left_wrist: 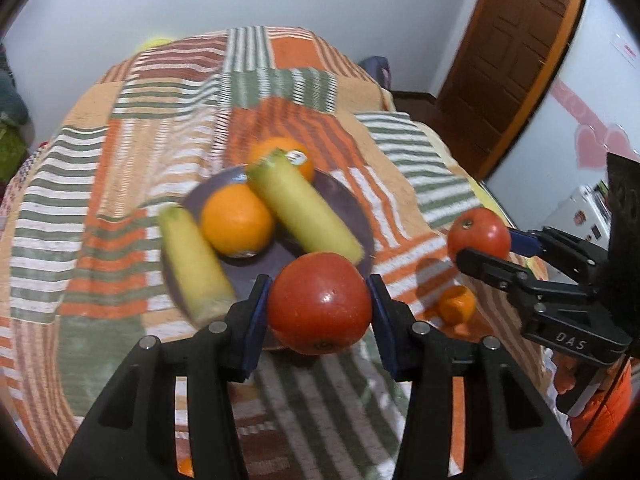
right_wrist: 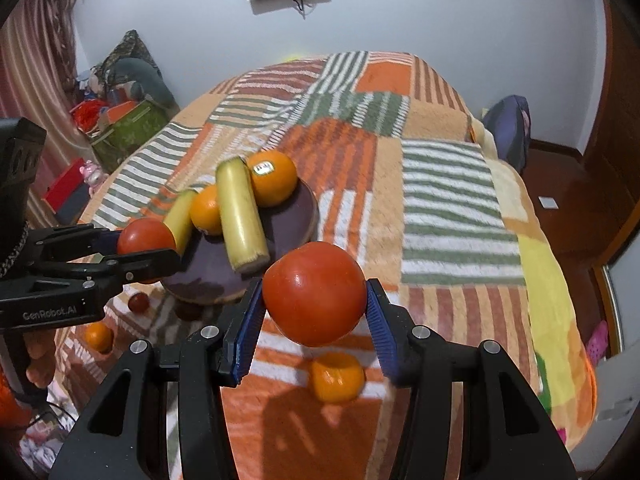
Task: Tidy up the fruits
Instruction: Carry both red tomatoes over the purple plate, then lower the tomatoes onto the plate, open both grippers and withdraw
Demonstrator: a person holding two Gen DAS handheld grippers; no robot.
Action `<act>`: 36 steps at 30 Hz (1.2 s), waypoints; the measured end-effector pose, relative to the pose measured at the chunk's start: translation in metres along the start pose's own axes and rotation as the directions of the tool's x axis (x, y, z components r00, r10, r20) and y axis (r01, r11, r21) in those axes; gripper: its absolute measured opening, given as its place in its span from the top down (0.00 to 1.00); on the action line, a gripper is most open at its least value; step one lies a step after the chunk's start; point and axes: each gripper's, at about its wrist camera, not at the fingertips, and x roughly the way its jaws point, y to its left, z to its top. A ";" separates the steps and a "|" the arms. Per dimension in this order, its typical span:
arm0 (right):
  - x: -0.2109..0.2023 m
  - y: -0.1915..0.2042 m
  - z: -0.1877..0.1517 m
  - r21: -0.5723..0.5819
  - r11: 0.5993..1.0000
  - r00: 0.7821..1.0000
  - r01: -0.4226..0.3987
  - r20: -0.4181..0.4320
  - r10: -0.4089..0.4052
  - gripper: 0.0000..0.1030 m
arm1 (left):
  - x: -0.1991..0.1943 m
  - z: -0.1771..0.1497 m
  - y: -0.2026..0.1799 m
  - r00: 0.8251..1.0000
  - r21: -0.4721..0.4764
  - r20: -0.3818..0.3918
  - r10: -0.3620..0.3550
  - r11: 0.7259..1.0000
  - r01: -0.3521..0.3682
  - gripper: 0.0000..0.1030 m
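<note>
My left gripper point(left_wrist: 319, 300) is shut on a red tomato point(left_wrist: 319, 303) and holds it just above the near rim of a dark plate point(left_wrist: 344, 196). The plate holds two oranges point(left_wrist: 237, 219) and two yellow-green banana pieces point(left_wrist: 303, 208). My right gripper point(right_wrist: 315, 300) is shut on a second red tomato point(right_wrist: 315, 293), held above the blanket to the right of the plate point(right_wrist: 298, 208). In the left wrist view the right gripper point(left_wrist: 486, 246) shows at the right with its tomato point(left_wrist: 479, 234). In the right wrist view the left gripper point(right_wrist: 146, 246) shows at the left.
A small orange point(right_wrist: 337, 376) lies on the striped patchwork blanket point(right_wrist: 452, 208) under the right gripper. Another small orange point(right_wrist: 98, 336) and a small red fruit point(right_wrist: 138, 302) lie left of the plate. The bed edge drops off at right, with a door point(left_wrist: 516, 52) beyond.
</note>
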 end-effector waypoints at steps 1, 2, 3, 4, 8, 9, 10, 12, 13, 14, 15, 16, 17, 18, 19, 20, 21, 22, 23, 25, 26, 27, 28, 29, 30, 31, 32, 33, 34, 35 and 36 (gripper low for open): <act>0.002 0.002 0.004 -0.006 1.000 1.000 -0.003 0.004 0.003 0.55 | 0.001 0.001 0.003 1.000 -0.007 0.001 0.005 1.000 -0.005 0.54; 0.003 0.003 0.006 -0.009 1.000 1.000 -0.004 0.006 0.004 0.55 | 0.001 0.001 0.007 1.000 -0.017 0.002 0.009 1.000 -0.009 0.54; 0.005 0.004 0.009 -0.013 1.000 1.000 -0.005 0.010 0.005 0.55 | 0.001 0.002 0.011 1.000 -0.024 0.003 0.013 1.000 -0.013 0.54; 0.007 0.006 0.013 -0.019 1.000 1.000 -0.007 0.014 0.007 0.55 | 0.002 0.002 0.014 1.000 -0.030 0.003 0.018 0.999 -0.018 0.54; 0.012 0.012 0.029 -0.045 0.999 0.999 -0.003 0.040 0.004 0.55 | 0.005 0.004 0.026 0.999 -0.043 -0.002 0.033 0.999 -0.033 0.54; 0.014 0.013 0.033 -0.049 0.999 0.999 -0.003 0.046 0.005 0.55 | 0.007 0.005 0.027 0.999 -0.044 -0.004 0.035 0.998 -0.035 0.54; 0.015 0.013 0.036 -0.050 0.999 0.999 -0.002 0.049 0.004 0.55 | 0.009 0.005 0.028 0.999 -0.045 -0.007 0.035 0.998 -0.036 0.54; 0.022 0.015 0.044 -0.054 0.999 0.999 0.000 0.054 0.003 0.55 | 0.013 0.006 0.030 0.999 -0.046 -0.012 0.033 0.998 -0.034 0.54; 0.024 0.016 0.045 -0.055 0.998 0.999 0.001 0.054 0.002 0.55 | 0.016 0.006 0.030 0.999 -0.047 -0.016 0.030 0.998 -0.031 0.54; 0.029 0.016 0.049 -0.057 0.998 0.999 0.001 0.050 0.002 0.55 | 0.018 0.006 0.030 0.999 -0.047 -0.019 0.027 0.999 -0.028 0.54; 0.033 0.017 0.051 -0.059 0.998 0.999 0.001 0.046 0.001 0.55 | 0.020 0.007 0.029 0.999 -0.045 -0.023 0.025 0.999 -0.026 0.54; 0.038 0.018 0.053 -0.062 0.998 0.999 0.001 0.038 0.001 0.55 | 0.023 0.007 0.029 0.999 -0.043 -0.027 0.023 0.999 -0.024 0.54; 0.040 0.018 0.053 -0.063 0.998 0.999 0.001 0.032 0.001 0.55 | 0.025 0.008 0.028 0.999 -0.042 -0.030 0.022 0.999 -0.024 0.54; 0.047 0.019 0.054 -0.065 0.998 1.000 0.001 0.022 0.001 0.55 | 0.027 0.008 0.028 0.999 -0.041 -0.034 0.020 0.999 -0.021 0.54; 0.050 0.019 0.054 -0.063 0.998 1.000 0.001 0.015 -0.001 0.55 | 0.030 0.008 0.028 0.999 -0.040 -0.039 0.015 0.999 -0.017 0.54; 0.053 0.019 0.054 -0.061 0.998 1.000 0.003 0.010 -0.002 0.55 | 0.032 0.008 0.027 0.999 -0.040 -0.041 0.013 0.999 -0.014 0.54; 0.058 0.019 0.054 -0.057 0.998 1.000 0.007 0.000 -0.007 0.55 | 0.035 0.008 0.027 0.999 -0.042 -0.045 0.009 0.999 -0.010 0.54; 0.061 0.018 0.054 -0.054 0.999 1.000 0.007 -0.006 -0.007 0.55 | 0.037 0.008 0.027 0.999 -0.045 -0.051 0.003 0.999 -0.005 0.54; 0.064 0.017 0.053 -0.048 0.999 1.000 0.006 -0.013 -0.007 0.55 | 0.041 0.008 0.027 0.998 -0.047 -0.058 -0.002 0.999 -0.001 0.54; 0.071 0.016 0.052 -0.027 1.000 1.000 -0.001 -0.031 0.000 0.55 | 0.046 0.008 0.026 0.998 -0.048 -0.067 -0.006 0.999 0.002 0.54; 0.074 0.015 0.052 -0.020 1.000 0.999 -0.003 -0.038 0.002 0.55 | 0.048 0.008 0.026 0.998 -0.047 -0.070 -0.005 0.999 0.002 0.54; 0.076 0.015 0.052 -0.016 1.000 0.999 -0.002 -0.042 0.001 0.55 | 0.050 0.008 0.026 0.997 -0.046 -0.074 -0.005 0.999 0.002 0.54; 0.077 0.015 0.052 -0.016 1.000 0.999 -0.001 -0.045 0.000 0.55 | 0.051 0.007 0.026 0.997 -0.046 -0.077 -0.005 0.999 0.001 0.54; 0.079 0.016 0.052 -0.019 1.000 0.999 -0.001 -0.048 0.000 0.55 | 0.053 0.008 0.027 0.997 -0.046 -0.081 -0.003 0.999 0.000 0.54; 0.080 0.018 0.051 -0.026 1.000 0.999 -0.003 -0.053 0.001 0.55 | 0.054 0.008 0.027 0.997 -0.045 -0.082 -0.003 0.999 -0.001 0.54; 0.082 0.019 0.051 -0.030 1.000 0.998 -0.001 -0.058 0.000 0.55 | 0.055 0.008 0.027 0.997 -0.042 -0.078 -0.003 0.999 0.000 0.54; 0.083 0.019 0.052 -0.033 0.999 0.998 0.000 -0.061 -0.002 0.55 | 0.055 0.009 0.027 0.997 -0.040 -0.077 0.000 0.999 -0.003 0.54; 0.086 0.021 0.051 -0.037 0.999 0.998 0.003 -0.065 -0.006 0.55 | 0.056 0.009 0.026 0.997 -0.037 -0.076 0.004 0.999 -0.007 0.54; 0.088 0.021 0.051 -0.037 0.999 0.998 0.009 -0.068 -0.012 0.55 | 0.056 0.009 0.026 0.997 -0.034 -0.075 0.008 0.999 -0.010 0.54; 0.090 0.020 0.052 -0.036 0.999 0.997 0.011 -0.071 -0.014 0.55 | 0.057 0.009 0.025 0.997 -0.030 -0.073 0.013 0.999 -0.015 0.54; 0.093 0.019 0.053 -0.030 0.999 0.997 0.013 -0.078 -0.015 0.55 | 0.058 0.009 0.024 0.997 -0.027 -0.072 0.016 0.999 -0.018 0.54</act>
